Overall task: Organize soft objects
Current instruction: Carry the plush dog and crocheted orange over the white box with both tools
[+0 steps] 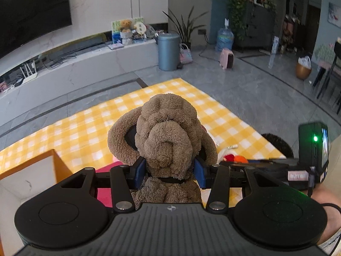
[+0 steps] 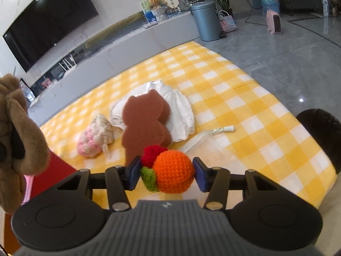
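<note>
Left gripper (image 1: 169,171) clamps my plush dog (image 1: 168,136) at the neck. Right gripper (image 2: 165,173) pinches the crochet orange (image 2: 173,171), both above the checked mat (image 2: 245,98).

Home living room: wall TV (image 1: 32,10) ahead-left of gripper, low media console (image 1: 85,64), potted plant (image 1: 185,27), tiled floor (image 1: 245,89).

Black grippers (image 1: 169,170), blue pads (image 1: 139,171)

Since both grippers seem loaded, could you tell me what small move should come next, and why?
Probably carry the plush dog left over the box: the left gripper already clamps it, and the box sits open beside it. The right gripper holds the crochet orange, which can follow.
</note>
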{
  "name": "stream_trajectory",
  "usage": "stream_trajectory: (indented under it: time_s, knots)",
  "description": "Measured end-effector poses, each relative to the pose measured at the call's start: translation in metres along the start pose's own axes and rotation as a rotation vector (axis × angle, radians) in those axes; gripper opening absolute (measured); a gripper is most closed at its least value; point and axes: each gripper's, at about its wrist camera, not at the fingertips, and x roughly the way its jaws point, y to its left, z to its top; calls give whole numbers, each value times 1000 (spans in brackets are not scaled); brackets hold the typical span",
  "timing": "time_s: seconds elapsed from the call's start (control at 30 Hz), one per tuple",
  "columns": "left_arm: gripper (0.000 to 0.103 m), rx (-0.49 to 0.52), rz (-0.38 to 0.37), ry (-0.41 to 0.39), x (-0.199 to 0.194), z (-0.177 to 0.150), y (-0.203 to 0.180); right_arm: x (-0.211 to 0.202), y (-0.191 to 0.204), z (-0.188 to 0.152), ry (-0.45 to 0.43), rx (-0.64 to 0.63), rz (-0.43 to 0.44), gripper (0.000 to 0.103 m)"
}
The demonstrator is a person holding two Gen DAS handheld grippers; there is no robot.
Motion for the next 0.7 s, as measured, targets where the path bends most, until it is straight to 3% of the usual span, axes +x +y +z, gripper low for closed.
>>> stream_trajectory:
  time_s: [0.1, 0.33, 0.43, 0.6, 0.7]
  knots:
    - [54, -16, 19, -31, -19, -1, 13, -13, 2, -3, -27, 4, 48, 51]
    - [54, -160, 109, -98, -78, -25, 80, -52, 21, -1, -130, -25, 190, 51]
    - [54, -232, 176, -92, -93, -46, 104, -63, 41, 0, -153, -54, 250, 51]
    - [53, -394, 183, -51, -88, -83, 150, -79, 92, -3, -179, -140, 347, 51]
    - [53, -420, 179, 27, -68, -98, 170, -86, 131, -10, -186, -214, 408, 51]
